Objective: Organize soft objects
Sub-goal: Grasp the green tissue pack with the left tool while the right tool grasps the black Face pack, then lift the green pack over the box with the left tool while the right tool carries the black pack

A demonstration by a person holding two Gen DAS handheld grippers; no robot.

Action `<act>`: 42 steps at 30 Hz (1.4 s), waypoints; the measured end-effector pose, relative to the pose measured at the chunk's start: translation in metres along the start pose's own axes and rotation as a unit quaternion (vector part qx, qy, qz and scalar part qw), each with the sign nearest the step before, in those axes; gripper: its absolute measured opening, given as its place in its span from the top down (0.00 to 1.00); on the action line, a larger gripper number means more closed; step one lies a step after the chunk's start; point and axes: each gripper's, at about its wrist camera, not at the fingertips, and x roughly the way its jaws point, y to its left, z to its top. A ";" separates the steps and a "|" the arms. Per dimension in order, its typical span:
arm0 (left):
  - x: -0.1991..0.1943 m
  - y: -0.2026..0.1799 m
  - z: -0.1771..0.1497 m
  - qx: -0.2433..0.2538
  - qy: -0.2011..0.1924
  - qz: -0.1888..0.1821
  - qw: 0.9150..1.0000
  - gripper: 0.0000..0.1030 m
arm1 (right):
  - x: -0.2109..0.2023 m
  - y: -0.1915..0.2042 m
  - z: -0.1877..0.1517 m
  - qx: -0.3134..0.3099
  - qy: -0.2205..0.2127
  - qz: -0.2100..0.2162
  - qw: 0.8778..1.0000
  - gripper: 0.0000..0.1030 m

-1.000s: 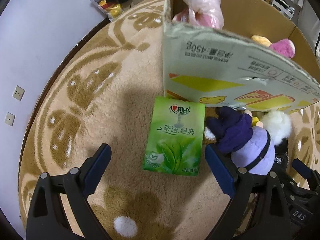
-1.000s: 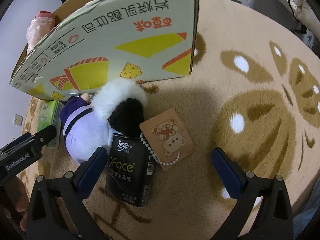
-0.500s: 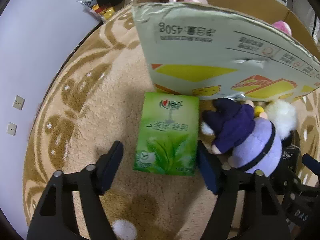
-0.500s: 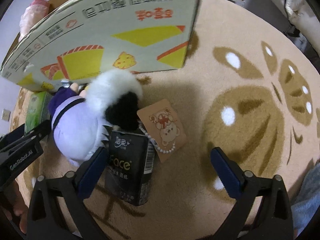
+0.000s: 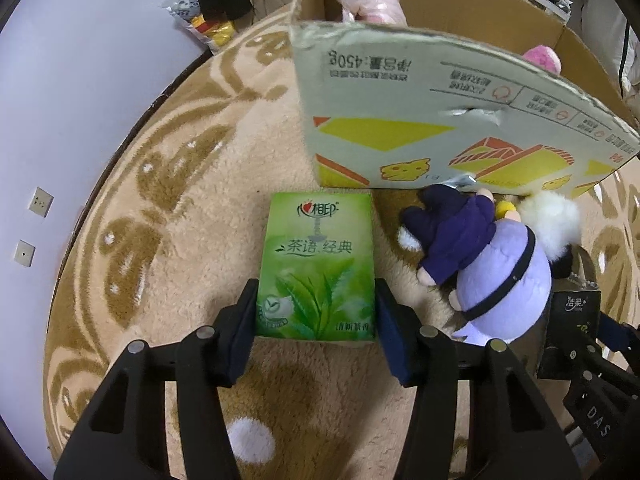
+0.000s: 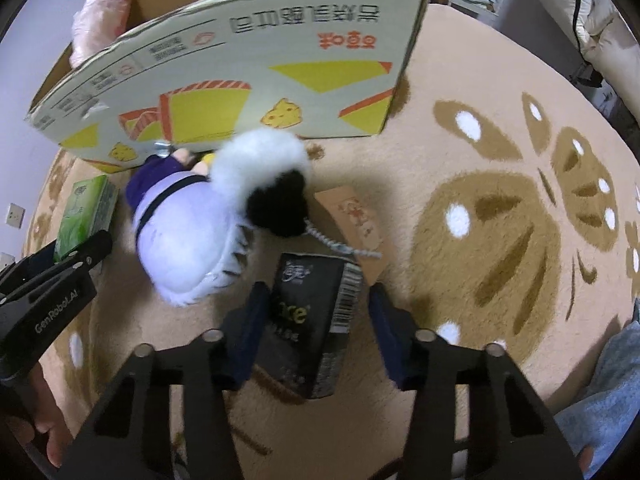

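Left gripper (image 5: 316, 332) has just closed, pinching the green pack (image 5: 318, 268) at frame centre. Right gripper (image 6: 314, 330) has just closed around the black pack (image 6: 312, 316), right pad apart. Risk: black pack slips; plush (image 6: 188, 232) crowds it.

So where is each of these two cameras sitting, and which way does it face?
Left wrist: on the left tool, facing down at the green tissue pack between its fingers.
Right wrist: on the right tool, facing down at the black tissue pack; a bare hand shows.
Shared: the purple plush doll, printed cardboard box, beige patterned rug.
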 end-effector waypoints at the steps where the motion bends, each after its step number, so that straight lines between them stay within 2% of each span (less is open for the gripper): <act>1: -0.002 0.000 -0.001 0.002 -0.001 -0.001 1.000 0.49 | 0.001 0.003 -0.001 -0.002 0.000 0.005 1.000 0.56; 8: -0.013 -0.001 -0.008 0.001 -0.006 -0.001 1.000 0.49 | -0.005 0.013 -0.005 -0.013 -0.003 0.011 1.000 0.57; 12: -0.015 0.000 -0.009 0.001 -0.007 0.002 1.000 0.49 | -0.013 0.002 0.000 -0.007 0.000 0.015 1.000 0.57; 17: -0.019 0.006 -0.011 -0.009 -0.014 0.004 1.000 0.49 | -0.030 -0.010 0.005 -0.010 -0.035 0.025 0.999 0.61; 25: -0.060 0.004 -0.017 -0.008 -0.074 0.026 0.997 0.49 | -0.069 -0.007 0.018 -0.002 -0.113 0.094 0.989 0.67; 30: -0.108 0.003 -0.020 -0.011 -0.150 0.036 0.988 0.50 | -0.106 -0.002 0.021 -0.009 -0.182 0.118 0.976 0.68; 37: -0.152 0.005 -0.012 -0.017 -0.211 0.026 0.977 0.50 | -0.143 0.012 0.030 -0.020 -0.268 0.114 0.956 0.68; 42: -0.172 0.007 0.002 -0.020 -0.251 0.007 0.968 0.49 | -0.159 0.012 0.040 -0.021 -0.300 0.120 0.946 0.68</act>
